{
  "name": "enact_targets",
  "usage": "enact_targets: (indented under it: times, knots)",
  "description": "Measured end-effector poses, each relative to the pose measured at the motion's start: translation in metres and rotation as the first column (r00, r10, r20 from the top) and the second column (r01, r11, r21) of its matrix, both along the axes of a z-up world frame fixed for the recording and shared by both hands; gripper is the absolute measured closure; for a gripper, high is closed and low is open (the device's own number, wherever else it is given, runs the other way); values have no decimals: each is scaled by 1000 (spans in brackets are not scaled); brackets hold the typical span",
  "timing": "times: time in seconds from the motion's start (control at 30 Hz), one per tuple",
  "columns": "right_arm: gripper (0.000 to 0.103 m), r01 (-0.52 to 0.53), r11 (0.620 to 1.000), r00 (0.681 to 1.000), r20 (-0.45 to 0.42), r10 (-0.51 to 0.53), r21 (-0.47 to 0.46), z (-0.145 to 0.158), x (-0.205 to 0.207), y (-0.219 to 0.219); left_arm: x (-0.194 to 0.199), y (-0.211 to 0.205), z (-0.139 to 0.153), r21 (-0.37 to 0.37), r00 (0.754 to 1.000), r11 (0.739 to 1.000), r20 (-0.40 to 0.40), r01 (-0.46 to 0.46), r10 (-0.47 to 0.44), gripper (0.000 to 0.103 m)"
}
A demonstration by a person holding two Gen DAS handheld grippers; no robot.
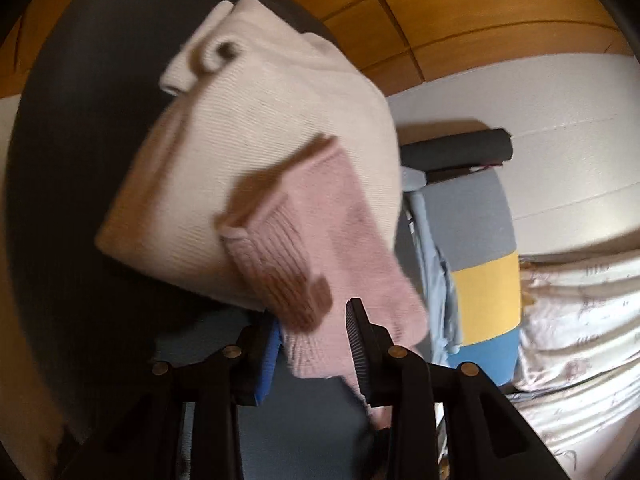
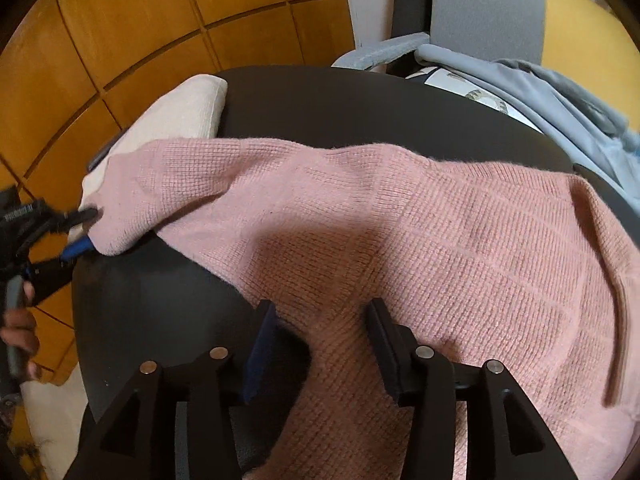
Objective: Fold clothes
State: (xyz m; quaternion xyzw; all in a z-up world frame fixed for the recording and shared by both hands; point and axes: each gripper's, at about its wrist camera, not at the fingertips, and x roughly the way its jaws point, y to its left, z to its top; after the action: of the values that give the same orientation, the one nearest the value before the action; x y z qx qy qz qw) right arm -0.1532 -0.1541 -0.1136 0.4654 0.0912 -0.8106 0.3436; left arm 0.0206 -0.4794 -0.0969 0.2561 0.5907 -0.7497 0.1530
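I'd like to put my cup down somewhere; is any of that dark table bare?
The dark table is bare near its front edge, left of the right gripper, and along the far rim behind the pink sweater. Crowded: the cream folded garment and the left gripper.

Pink knit sweater (image 2: pixel 440 240): lower and right portions cut off by the right wrist view's edge; in the left wrist view, blurred, its sleeve end running down out of sight behind the left claw (image 1: pixel 316 344). Cream folded garment (image 1: pixel 256 140): blurred, its underside hidden; largely covered by the pink sleeve in the right wrist view. Hand (image 2: pixel 20 332): cropped at the left edge. Grey garment (image 2: pixel 540 92): partly out of frame.
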Motion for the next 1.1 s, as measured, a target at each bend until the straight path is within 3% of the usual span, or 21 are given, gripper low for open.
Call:
enact_targets:
  times: [0.07, 0.13, 0.17, 0.23, 0.27, 0.37, 0.47, 0.6, 0.7, 0.83, 0.9, 1.1]
  knots:
    - [53, 7, 1000, 1000, 8, -7, -11, 0, 0, 1, -7, 1, -4, 27, 1000, 1000, -19, 9, -9, 72]
    - [53, 5, 1000, 1000, 11, -5, -13, 0, 0, 1, -7, 0, -10, 49, 999, 998, 2, -33, 33, 93]
    - [53, 2, 1000, 1000, 10, -2, -13, 0, 0, 1, -7, -1, -12, 59, 998, 997, 13, -55, 54, 97]
    - [53, 3, 1000, 1000, 19, -3, -23, 1, -1, 3, -6, 1, -4, -5, 998, 998, 13, -62, 62, 98]
    - [53, 10, 999, 999, 34, -9, -38, 1, -3, 5, -8, 5, 5, -74, 999, 996, 3, -49, 49, 99]
    - [53, 39, 995, 996, 89, -31, -94, 2, -11, 13, -7, 17, 50, -257, 997, 965, -69, -53, 36, 99]
    - [54, 112, 976, 982, 174, -79, -188, 6, -21, 34, -10, 20, 89, -320, 988, 945, -154, -69, 20, 99]
    - [53, 194, 948, 965, 220, -139, -252, 17, -24, 68, -31, 29, 145, -368, 965, 930, -243, 2, -98, 99]
    - [53, 221, 946, 959, 231, -166, -237, 24, -20, 92, -58, 61, 184, -438, 934, 894, -275, 89, -228, 99]
    - [52, 274, 921, 941, 277, -196, -277, 29, -6, 130, -90, 122, 220, -509, 866, 835, -300, 210, -401, 99]
    - [50, 315, 896, 928, 299, -221, -314, 31, 3, 151, -106, 155, 224, -522, 827, 806, -295, 280, -478, 99]
    - [48, 444, 835, 886, 296, -357, -324, 37, 26, 223, -148, 275, 209, -591, 711, 660, -198, 463, -675, 99]
